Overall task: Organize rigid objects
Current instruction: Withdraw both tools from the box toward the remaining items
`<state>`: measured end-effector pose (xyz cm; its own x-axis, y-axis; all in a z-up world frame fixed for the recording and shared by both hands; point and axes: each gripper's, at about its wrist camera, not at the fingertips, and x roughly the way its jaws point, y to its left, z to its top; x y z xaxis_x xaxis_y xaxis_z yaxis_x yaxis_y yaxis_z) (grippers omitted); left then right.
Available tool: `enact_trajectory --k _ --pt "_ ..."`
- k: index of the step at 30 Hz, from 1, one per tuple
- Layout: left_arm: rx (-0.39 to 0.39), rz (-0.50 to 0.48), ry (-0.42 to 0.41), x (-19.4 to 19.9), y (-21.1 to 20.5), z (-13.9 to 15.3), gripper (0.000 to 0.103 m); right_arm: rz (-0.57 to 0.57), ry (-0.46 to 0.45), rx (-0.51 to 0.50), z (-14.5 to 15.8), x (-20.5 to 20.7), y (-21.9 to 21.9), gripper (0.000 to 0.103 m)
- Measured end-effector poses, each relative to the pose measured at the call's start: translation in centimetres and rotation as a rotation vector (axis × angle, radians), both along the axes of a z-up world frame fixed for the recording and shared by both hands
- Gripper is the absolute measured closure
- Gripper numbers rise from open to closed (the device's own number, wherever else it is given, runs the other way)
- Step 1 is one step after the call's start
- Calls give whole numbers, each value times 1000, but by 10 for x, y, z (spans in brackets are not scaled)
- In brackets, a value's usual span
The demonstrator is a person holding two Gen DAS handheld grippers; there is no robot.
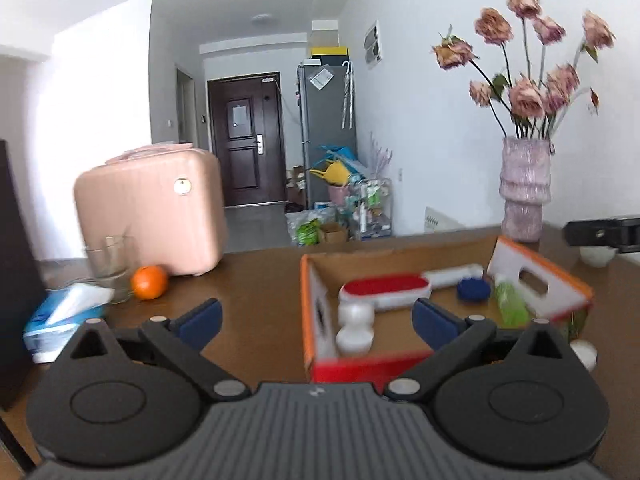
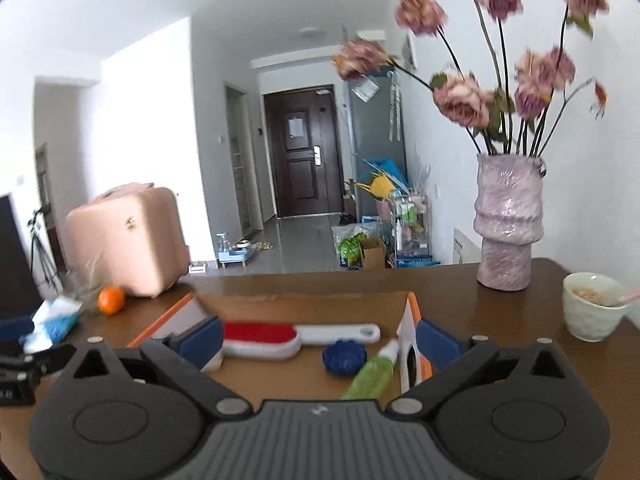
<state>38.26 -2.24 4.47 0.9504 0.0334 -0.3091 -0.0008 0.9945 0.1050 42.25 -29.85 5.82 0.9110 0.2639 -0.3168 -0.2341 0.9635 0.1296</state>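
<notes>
Brown wooden surface [image 1: 256, 272] carries an open cardboard box [image 1: 310, 320] with orange edges, and inside it lie a red-and-white lint brush [image 2: 280, 338], a blue round lid [image 2: 344, 356], a green spray bottle [image 2: 372, 372] and a white bottle [image 1: 354, 328]. Left gripper [image 1: 316, 316] hovers over the box's near-left corner, fingers spread and empty; right gripper [image 2: 318, 340] hangs above the box, likewise spread wide. Beyond stand an orange [image 1: 149, 282], a glass [image 1: 110, 268], a tissue pack [image 1: 64, 316], a pink vase [image 2: 508, 224] and a white cup [image 2: 592, 306].

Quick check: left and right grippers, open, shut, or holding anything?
Left gripper: open, empty.
Right gripper: open, empty, over the box.
</notes>
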Motion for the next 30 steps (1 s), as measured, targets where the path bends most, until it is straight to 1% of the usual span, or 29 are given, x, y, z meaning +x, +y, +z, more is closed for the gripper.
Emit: enact_trajectory --k 2,4,5,8,10,14,16,18,21,23,26,30 --pt "55 18 -22 -21 -2 -3 0 5 1 -39 -4 -23 2 0" --pt "76 28 -29 -39 -2 -3 0 9 1 -72 -9 -47 3 0" --pt "65 33 -31 -50 0 -3 0 10 -3 -84 -11 -59 3 0" --pt "-22 59 -25 -80 7 -8 0 17 -32 -109 -18 -95 3 0" --pt "-48 64 -23 -100 10 -16 0 9 -48 -105 -24 -119 1 0" --pt "-36 67 -16 -142 13 -28 0 -18 -35 -82 -41 -159 0 0" --pt "-54 64 -21 -162 16 -33 0 -28 -34 -71 -48 -180 2 0" --pt "-62 59 -8 -180 19 -40 0 -22 -28 -53 -57 -205 4 0" --pt "-37 51 9 -202 19 -49 0 -11 -4 -45 -69 -230 7 0" --pt "-26 39 12 -213 19 -54 0 -11 10 -51 -76 -242 9 0" --pt "-30 42 30 -217 20 -61 0 -20 32 -59 -82 -250 10 0" --pt "-41 46 59 -209 19 -66 0 -35 44 -78 -84 -242 9 0"
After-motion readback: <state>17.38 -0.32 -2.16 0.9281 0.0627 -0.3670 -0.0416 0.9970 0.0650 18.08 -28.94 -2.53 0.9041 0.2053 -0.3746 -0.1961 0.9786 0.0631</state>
